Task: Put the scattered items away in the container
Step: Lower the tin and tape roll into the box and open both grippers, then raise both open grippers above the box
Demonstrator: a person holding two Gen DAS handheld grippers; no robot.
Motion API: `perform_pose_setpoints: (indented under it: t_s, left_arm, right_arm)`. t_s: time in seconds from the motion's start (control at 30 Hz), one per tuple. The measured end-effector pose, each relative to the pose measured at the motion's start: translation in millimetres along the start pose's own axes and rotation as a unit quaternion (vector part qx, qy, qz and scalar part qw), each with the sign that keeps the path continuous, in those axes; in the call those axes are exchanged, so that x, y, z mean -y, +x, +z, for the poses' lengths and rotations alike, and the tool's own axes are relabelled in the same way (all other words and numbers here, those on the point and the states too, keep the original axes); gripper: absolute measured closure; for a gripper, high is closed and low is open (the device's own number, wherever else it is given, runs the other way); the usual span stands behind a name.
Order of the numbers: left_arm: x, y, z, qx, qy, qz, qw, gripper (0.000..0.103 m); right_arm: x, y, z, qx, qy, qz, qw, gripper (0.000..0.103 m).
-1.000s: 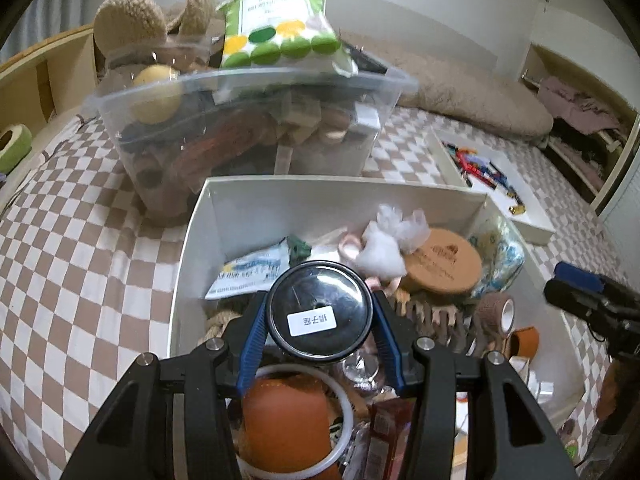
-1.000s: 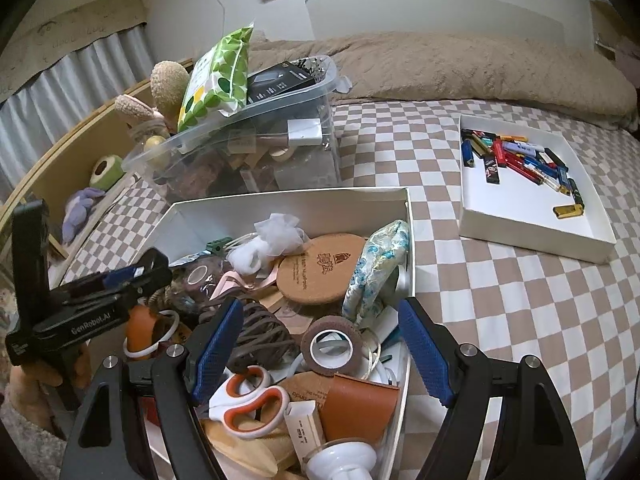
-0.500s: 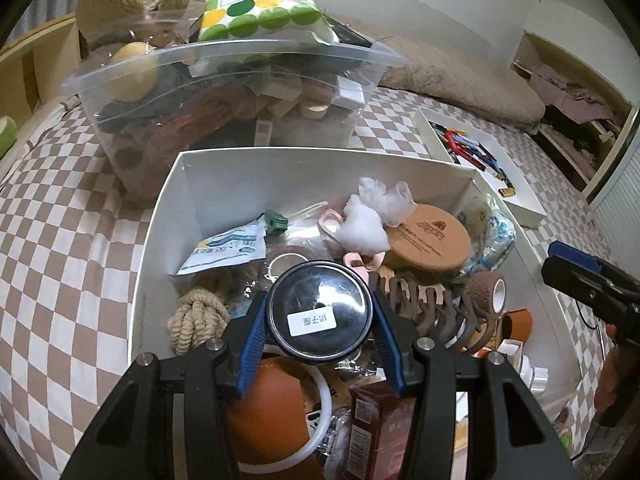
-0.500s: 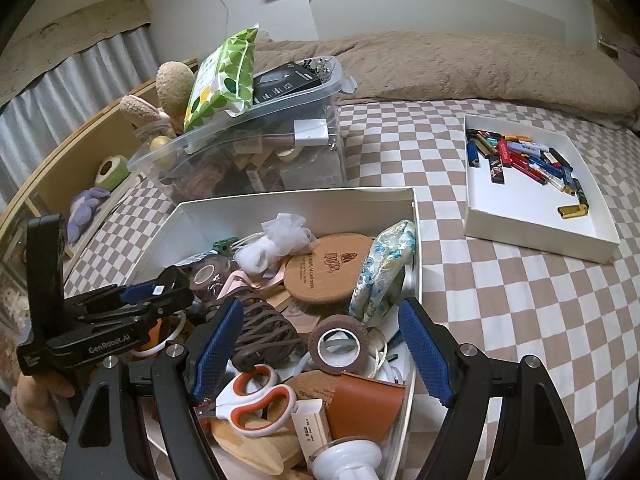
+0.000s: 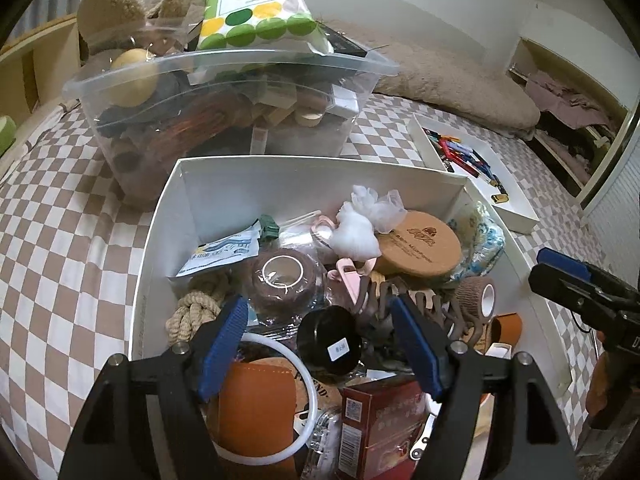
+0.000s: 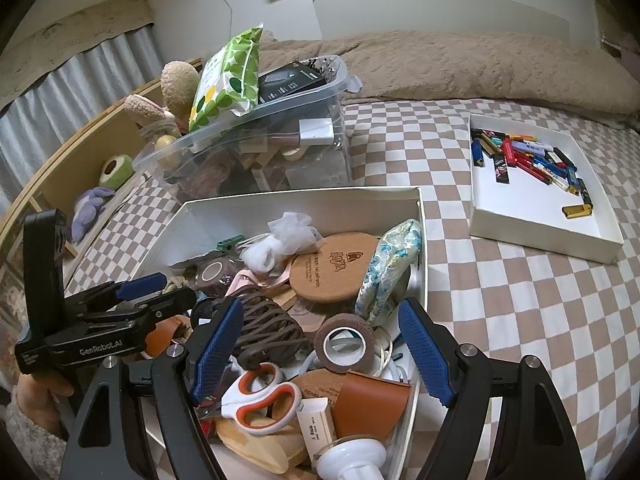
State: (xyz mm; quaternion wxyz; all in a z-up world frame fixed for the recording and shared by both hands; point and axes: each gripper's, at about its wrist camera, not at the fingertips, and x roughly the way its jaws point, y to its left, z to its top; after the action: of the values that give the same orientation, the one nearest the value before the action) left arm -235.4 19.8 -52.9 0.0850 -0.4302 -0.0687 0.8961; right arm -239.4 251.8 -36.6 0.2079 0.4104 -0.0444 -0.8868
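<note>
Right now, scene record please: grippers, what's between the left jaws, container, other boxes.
left gripper: open, jaws have just been opening; black round jar lies between them, released, pads clear of it
right gripper: open, nothing held, above the box
container: white box, crowded with items
jar resting place: inside the white box, tilted on the pile
behind: clear plastic bin, full
side: shallow white tray of lighters
surface: checked bedspread
</note>
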Motion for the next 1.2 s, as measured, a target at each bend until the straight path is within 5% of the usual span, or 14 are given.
perform_pose_setpoints:
  t_s: [0.8, 0.97, 1.07, 1.2]
  left_arm:
    - [5.9, -24.0, -4.6, 0.021, 0.008, 0.011, 0.9997, 0.028]
    - [0.3, -33.7, -4.0, 0.035, -0.009, 0.016, 0.9992, 0.013]
    - [-1.7, -38.8, -4.2, 0.041, -0.016, 0.015, 0.9989, 0.009]
    - [-1.8, -45.1, -6.4, 0.049, -0.015, 0.02, 0.9985, 0.009]
  right_arm:
    - [-3.0, -12.3, -1.4, 0.013, -0.007, 0.0, 1.0, 0.023]
    - [-5.2, -17.3, -4.5, 0.023, -0.01, -0.005, 1.0, 0.023]
    - [-5.4, -19.2, -6.9, 0.031, -0.012, -0.018, 0.999, 0.004]
    - [-2.6, -23.8, -9.5, 0.047, -0.004, -0.028, 0.998, 0.0]
